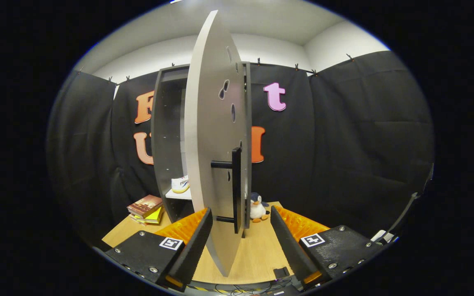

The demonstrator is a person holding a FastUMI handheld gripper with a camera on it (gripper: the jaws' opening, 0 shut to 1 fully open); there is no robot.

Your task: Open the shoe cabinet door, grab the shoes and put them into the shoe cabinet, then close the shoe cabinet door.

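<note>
Black cloth (pixel 344 135) hangs clipped around the booth, with a white wall (pixel 270 47) and ceiling above it. A light wooden tabletop (pixel 257 250) carries a stack of books (pixel 146 209) and a plush penguin (pixel 257 207).

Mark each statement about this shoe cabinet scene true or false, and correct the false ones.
1. The cabinet door is fully shut. False: it stands open, edge-on between the fingers.
2. A shoe sits on a shelf inside the shoe cabinet. True.
3. The gripper is clamped on the door handle. False: its fingers are spread apart, with the door's lower edge in the gap between them.
4. A toy penguin stands on the table beyond the door. True.
5. The books lie inside the cabinet. False: they lie on the table beside it.
</note>
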